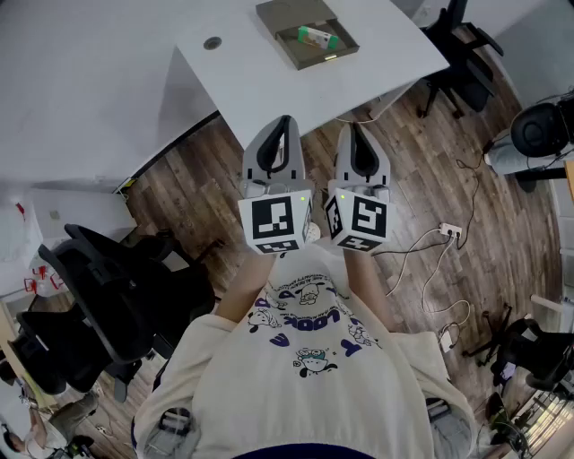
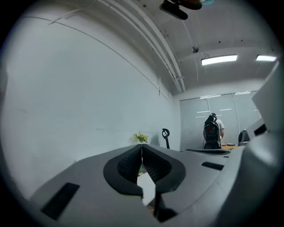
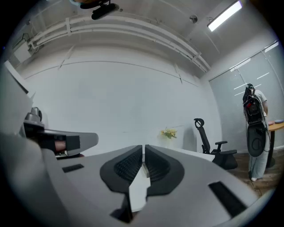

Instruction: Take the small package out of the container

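A shallow brown container (image 1: 290, 15) lies on the white table (image 1: 251, 72), far ahead of me. Inside it rests the small green and white package (image 1: 318, 37). I hold both grippers side by side over the wooden floor, close to my chest and short of the table's near edge, pointing toward the table. The left gripper (image 1: 285, 124) is shut, and its dark pads meet in a thin line (image 2: 142, 150) with nothing between them. The right gripper (image 1: 353, 127) is shut and empty too (image 3: 143, 150). Neither touches the container or the package.
Black office chairs stand at my left (image 1: 108, 296) and beyond the table at upper right (image 1: 466, 45). Cables and a power strip (image 1: 448, 231) lie on the floor at right. A person with a backpack (image 2: 212, 132) stands far off. Another chair (image 3: 208, 142) is near the wall.
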